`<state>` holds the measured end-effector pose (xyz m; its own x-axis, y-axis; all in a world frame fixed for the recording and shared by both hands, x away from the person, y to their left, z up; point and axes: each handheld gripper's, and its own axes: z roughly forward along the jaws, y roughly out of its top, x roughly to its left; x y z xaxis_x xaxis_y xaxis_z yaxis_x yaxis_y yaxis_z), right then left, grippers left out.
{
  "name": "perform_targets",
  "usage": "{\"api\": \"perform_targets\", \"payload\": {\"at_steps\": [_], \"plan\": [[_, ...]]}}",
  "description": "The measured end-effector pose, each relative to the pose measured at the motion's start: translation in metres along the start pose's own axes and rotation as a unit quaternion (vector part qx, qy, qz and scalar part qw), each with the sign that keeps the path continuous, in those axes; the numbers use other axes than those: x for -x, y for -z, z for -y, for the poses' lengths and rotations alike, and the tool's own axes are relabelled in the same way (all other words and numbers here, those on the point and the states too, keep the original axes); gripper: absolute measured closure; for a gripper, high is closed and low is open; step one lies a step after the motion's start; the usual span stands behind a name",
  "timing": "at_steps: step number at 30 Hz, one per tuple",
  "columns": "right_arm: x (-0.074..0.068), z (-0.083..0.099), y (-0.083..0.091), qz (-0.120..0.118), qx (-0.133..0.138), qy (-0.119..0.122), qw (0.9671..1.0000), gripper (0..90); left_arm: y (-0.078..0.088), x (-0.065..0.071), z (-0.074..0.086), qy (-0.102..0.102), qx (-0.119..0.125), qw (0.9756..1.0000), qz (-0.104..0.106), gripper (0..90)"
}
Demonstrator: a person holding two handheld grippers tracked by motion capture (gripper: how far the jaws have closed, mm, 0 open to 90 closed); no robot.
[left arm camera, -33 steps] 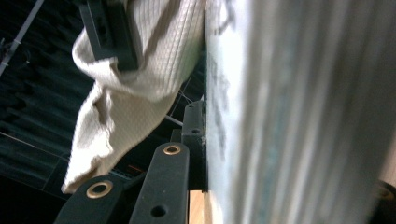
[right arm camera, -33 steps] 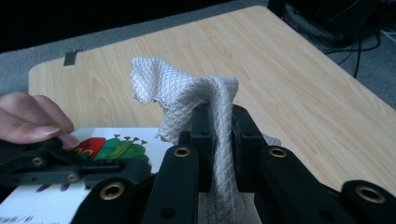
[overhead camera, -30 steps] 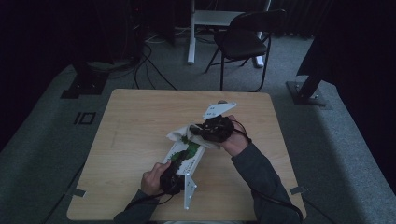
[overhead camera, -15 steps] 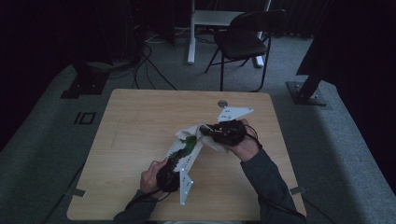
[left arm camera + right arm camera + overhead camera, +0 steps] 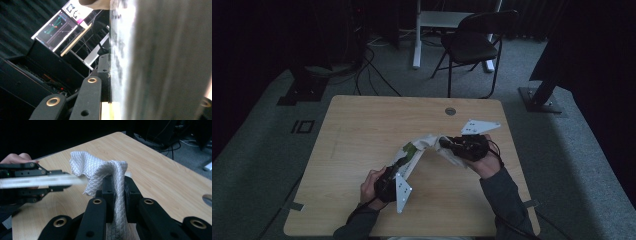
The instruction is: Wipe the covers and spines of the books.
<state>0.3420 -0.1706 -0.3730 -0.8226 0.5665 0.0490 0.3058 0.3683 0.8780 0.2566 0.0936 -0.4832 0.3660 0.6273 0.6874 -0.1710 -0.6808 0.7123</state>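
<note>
Gripper pair, high view: left gripper (image 5: 398,165) and right gripper (image 5: 446,143) each clamped on white cloth (image 5: 427,143), stretched between them above table (image 5: 362,130)
Left gripper view: cloth (image 5: 125,60) pinched, blurred
Right gripper view: right gripper (image 5: 117,192) closed on cloth (image 5: 100,170); left gripper (image 5: 62,180) just beside

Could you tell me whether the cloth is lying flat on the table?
No: in the high view the cloth is stretched above the table between the left gripper and the right gripper, each clamped on an end.

both tools (image 5: 404,162) (image 5: 446,142) hold cloth (image 5: 424,146) (white) — taut.
</note>
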Motion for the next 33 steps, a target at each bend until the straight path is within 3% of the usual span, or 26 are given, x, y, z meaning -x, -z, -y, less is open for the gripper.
{"api": "perform_targets", "payload": {"at_steps": [2,13,17,24,27,33], "plan": [[0.003,0.006,0.001,0.002,0.000,-0.009,1.0000,82.2,0.000,-0.002,0.001,0.012,0.002,0.9999,0.000,77.8],[0.012,0.033,0.000,0.023,-0.013,-0.033,0.9991,82.1,-0.003,-0.004,0.005,0.032,-0.004,0.9995,0.001,77.8],[0.015,0.042,0.000,0.042,-0.018,-0.036,0.9983,82.1,-0.004,-0.006,0.008,0.053,-0.005,0.9986,0.005,77.8],[0.022,0.059,-0.003,0.053,-0.025,-0.047,0.9972,81.9,-0.006,-0.010,0.012,0.076,-0.006,0.9971,0.006,77.8],[0.028,0.069,-0.007,0.072,-0.043,-0.052,0.9951,81.8,-0.007,-0.012,0.014,0.092,-0.008,0.9958,0.007,77.7],[0.038,0.084,-0.013,0.076,-0.054,-0.066,0.9935,81.5,-0.009,-0.014,0.018,0.111,-0.011,0.9938,0.009,77.8]]}}
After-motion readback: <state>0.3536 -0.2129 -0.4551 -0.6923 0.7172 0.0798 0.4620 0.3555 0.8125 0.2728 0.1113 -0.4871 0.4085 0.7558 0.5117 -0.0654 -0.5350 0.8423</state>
